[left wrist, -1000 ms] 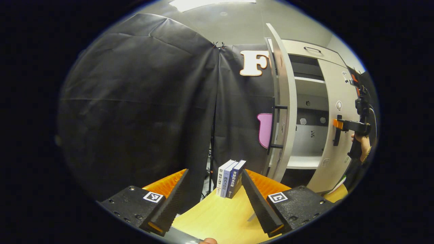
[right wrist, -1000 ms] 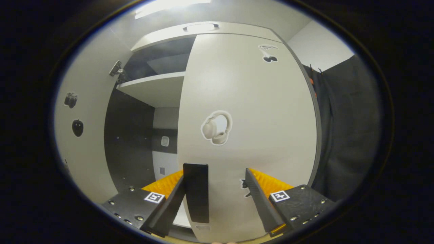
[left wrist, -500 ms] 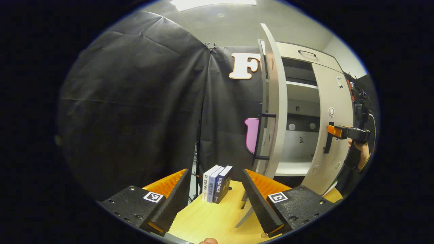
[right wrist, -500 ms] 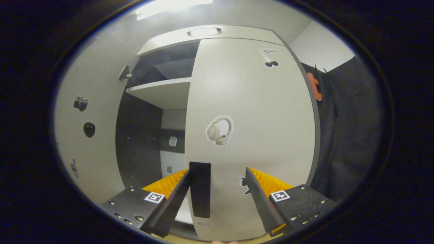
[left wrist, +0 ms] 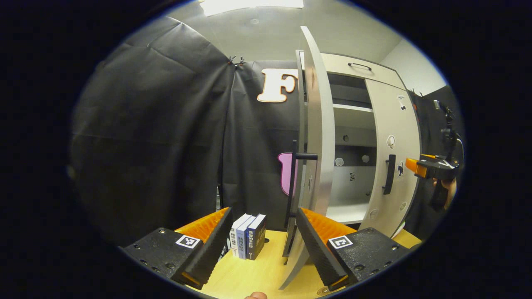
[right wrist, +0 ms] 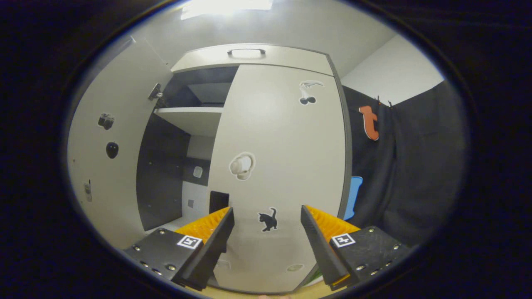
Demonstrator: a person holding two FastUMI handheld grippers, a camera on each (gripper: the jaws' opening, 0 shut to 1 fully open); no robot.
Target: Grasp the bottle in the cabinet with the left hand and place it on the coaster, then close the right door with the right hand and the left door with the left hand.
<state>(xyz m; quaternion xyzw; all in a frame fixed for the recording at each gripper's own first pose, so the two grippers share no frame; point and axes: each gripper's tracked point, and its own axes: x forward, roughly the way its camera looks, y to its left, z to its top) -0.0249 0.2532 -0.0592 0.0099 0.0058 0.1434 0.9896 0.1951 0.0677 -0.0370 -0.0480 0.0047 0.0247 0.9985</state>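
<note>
The right door [right wrist: 282, 166] looks closed or nearly so; the left door [left wrist: 318, 137] stands open, edge-on. Right tongs [right wrist: 266, 236] are spread before the right door, left tongs [left wrist: 264, 236] spread over the surface [left wrist: 257, 272] near books [left wrist: 248, 236].

Smooth, matt pale-grey laminate cabinet doors [right wrist: 286, 166] carry a matt black bar handle [left wrist: 388, 174]. Creased matt black cloth wall [left wrist: 158, 137]. Light wood-grain tabletop [left wrist: 266, 270], satin finish. Three glossy paperback books [left wrist: 248, 235].
</note>
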